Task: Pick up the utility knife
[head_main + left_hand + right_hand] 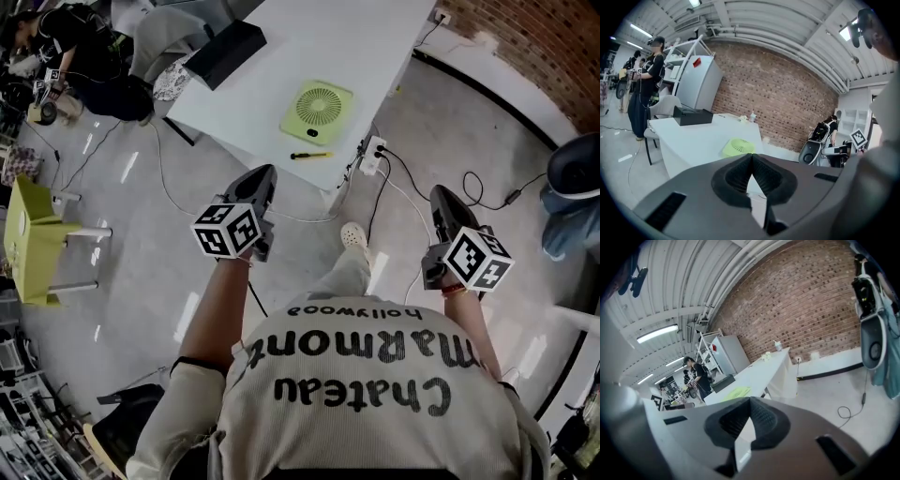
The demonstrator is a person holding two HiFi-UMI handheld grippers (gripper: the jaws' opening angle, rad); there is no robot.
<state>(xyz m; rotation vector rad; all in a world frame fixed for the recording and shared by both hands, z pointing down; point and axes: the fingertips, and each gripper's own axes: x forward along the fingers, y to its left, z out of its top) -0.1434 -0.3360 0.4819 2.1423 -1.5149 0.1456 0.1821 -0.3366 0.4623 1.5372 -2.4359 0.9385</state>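
The utility knife (310,156), a slim yellow-and-black tool, is lying flat on the white table (309,37) close to its near edge, in the head view at 6 o'clock from the green fan (318,112) and apart from it. A white power strip (372,155) is sitting at 3 o'clock from the knife, by the table's corner, and a black box (225,53) is resting well away at 11 o'clock near the table's far left edge. The left gripper (267,172) is hanging in the air over the floor, short of the table, with the knife at about 2 o'clock from its tips, near but not touching. Its jaws are pressing together with nothing between them, as the left gripper view shows, where the left gripper (751,154) is pointing toward the table and the fan (738,146) is showing just above the tips; the knife cannot be made out there. The right gripper (441,192) is hovering farther off over the floor, with the knife at about 10 o'clock from it and well apart. In the right gripper view the right gripper (750,399) is likewise clenched on nothing, with the table stretching away at 11 o'clock beyond it.
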